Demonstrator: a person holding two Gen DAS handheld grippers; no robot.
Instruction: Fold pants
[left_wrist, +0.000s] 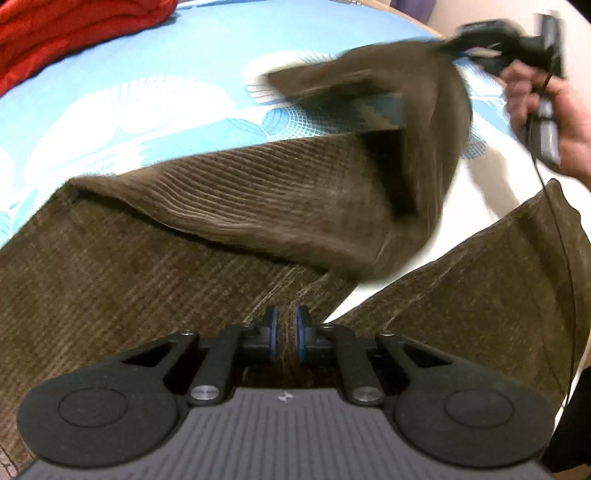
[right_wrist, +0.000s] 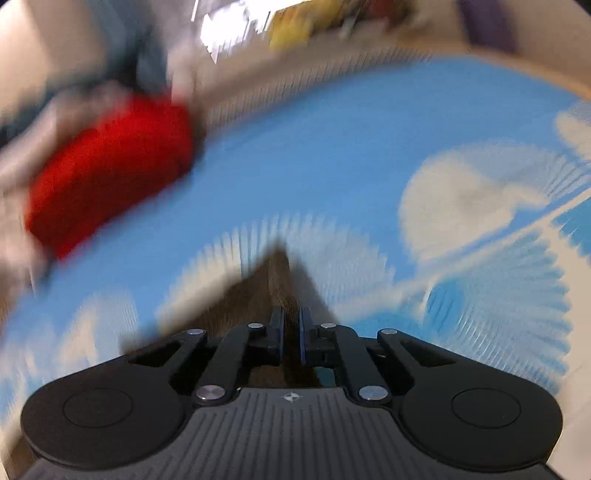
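Nearest, the left hand-held gripper (left_wrist: 287, 334) pinches a ridge of the brown corduroy pants (left_wrist: 155, 258) spread on the bed (left_wrist: 166, 92). Beyond, the right hand-held gripper (right_wrist: 291, 332) is clamped on a lifted pant-leg end (left_wrist: 388, 96), held above the blue patterned sheet; a red folded cloth (left_wrist: 74, 33) lies farthest. Risk: thick corduroy may slip from either narrow pinch, skewing the fold

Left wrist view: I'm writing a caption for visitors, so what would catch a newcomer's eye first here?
Probably the brown corduroy pants filling the lower half, one end lifted at upper right by the right hand-held gripper in a person's hand. Next, the blue-and-white patterned sheet underneath and the red cloth at top left. The left hand-held gripper pinches the pants at bottom centre.
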